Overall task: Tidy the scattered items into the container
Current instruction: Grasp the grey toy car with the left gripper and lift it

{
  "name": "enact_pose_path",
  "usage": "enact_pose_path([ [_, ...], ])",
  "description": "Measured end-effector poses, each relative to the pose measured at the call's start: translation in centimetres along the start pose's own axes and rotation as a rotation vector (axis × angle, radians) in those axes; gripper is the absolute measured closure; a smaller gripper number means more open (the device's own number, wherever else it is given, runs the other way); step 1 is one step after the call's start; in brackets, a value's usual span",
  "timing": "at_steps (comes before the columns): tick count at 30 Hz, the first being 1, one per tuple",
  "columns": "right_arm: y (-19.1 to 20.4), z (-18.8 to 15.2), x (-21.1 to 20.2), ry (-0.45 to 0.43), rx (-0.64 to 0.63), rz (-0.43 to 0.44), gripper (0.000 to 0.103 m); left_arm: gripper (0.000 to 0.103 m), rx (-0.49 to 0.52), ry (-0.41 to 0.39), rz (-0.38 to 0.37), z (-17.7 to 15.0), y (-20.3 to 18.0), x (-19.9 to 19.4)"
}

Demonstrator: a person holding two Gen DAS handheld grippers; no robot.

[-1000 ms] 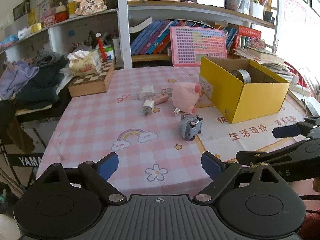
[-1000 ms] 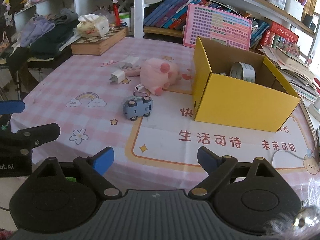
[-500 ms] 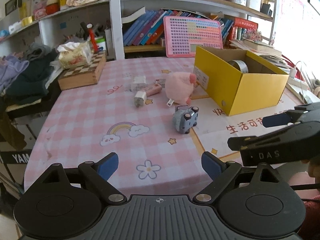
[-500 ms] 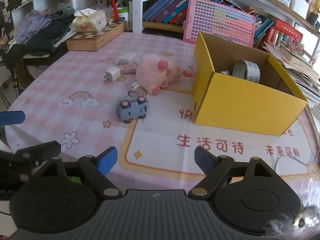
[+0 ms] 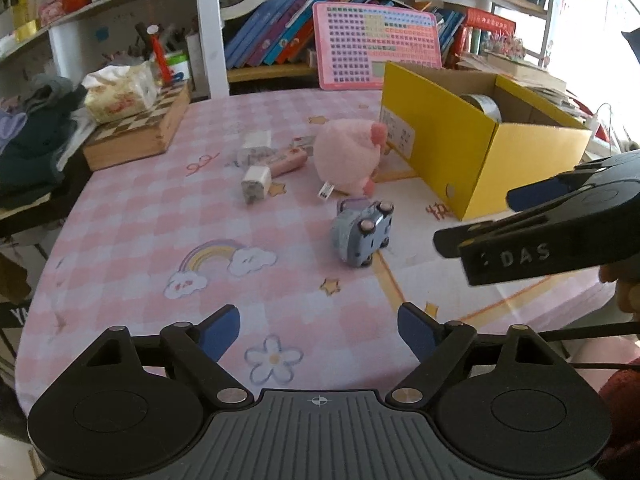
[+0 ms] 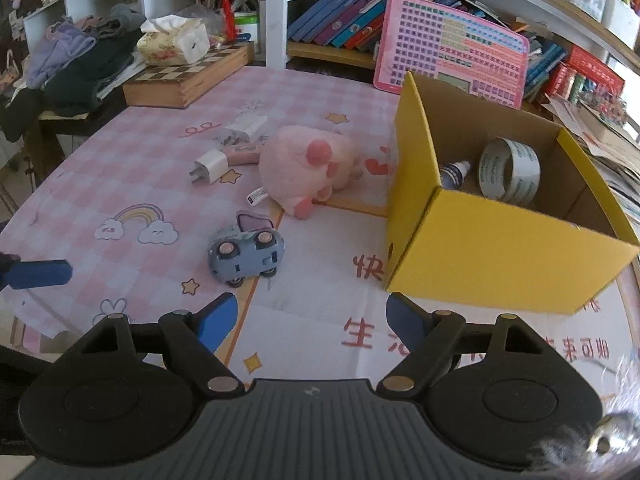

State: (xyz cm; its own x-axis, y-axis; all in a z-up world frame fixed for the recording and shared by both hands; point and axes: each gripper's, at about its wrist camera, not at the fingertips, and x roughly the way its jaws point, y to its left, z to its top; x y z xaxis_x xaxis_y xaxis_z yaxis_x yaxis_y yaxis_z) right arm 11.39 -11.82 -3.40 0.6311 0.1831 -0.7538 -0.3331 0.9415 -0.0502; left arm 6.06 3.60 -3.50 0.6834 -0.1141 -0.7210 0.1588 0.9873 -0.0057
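Both grippers empty; left gripper [image 5: 319, 330] has just been narrowing, right gripper [image 6: 311, 319] gapes. Toy car [image 6: 246, 253] lies tipped mid-frame, yellow box [image 6: 500, 256] right. Best straddle its body squarely.

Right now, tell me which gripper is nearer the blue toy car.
Right, by a small margin. The right gripper hangs open just short of the blue toy car. The left gripper, also open, sits farther back across the tablecloth.

Yellow box [image 6: 500, 256], pink plush [image 6: 304, 168], grey-blue toy car [image 6: 246, 254], pink-and-white checked cloth [image 5: 132, 216], seemingly white charger [image 6: 210, 165].
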Motion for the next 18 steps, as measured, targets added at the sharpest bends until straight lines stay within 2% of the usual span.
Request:
enact_pose_path([
  [9, -0.8, 2.1, 1.1, -0.06, -0.04, 0.054, 0.021, 0.027, 0.002, -0.006, -0.041, 2.0, -0.4, 3.1],
  [18, -1.6, 3.9, 3.2, -0.036, -0.053, 0.075, 0.021, 0.031, 0.015, -0.012, -0.097, 3.9, -0.4, 6.3],
])
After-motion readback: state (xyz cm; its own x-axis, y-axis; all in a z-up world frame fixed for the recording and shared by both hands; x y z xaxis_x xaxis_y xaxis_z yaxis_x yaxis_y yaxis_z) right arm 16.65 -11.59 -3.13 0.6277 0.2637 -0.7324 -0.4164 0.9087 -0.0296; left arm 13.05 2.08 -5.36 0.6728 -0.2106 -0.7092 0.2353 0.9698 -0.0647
